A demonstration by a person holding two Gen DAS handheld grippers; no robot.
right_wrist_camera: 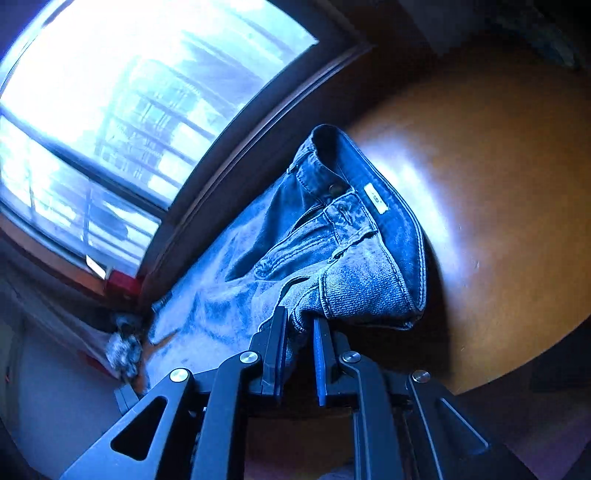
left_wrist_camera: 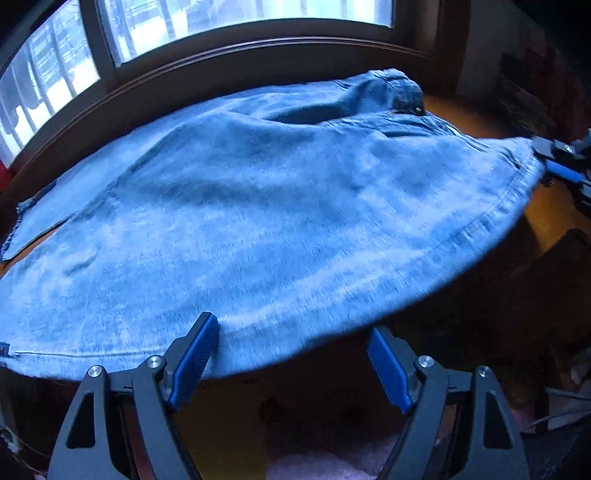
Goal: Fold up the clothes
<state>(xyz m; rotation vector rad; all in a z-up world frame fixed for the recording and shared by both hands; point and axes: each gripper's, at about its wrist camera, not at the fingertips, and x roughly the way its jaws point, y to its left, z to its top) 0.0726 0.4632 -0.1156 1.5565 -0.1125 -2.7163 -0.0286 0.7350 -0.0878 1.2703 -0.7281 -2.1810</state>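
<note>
A pair of blue jeans lies spread across a round wooden table, waistband to the right and leg hems to the left. My left gripper is open at the near edge of the denim, with its left fingertip over the cloth. Far right in that view, my right gripper pulls a waistband corner to a point. In the right wrist view, my right gripper is shut on a fold of the jeans just under the waistband. The button and a white label show above it.
A large window with a dark frame runs close behind the table. Bare table top lies to the right of the waistband, and its round edge curves near my right gripper. A red object sits by the sill. Dark furniture stands at the right.
</note>
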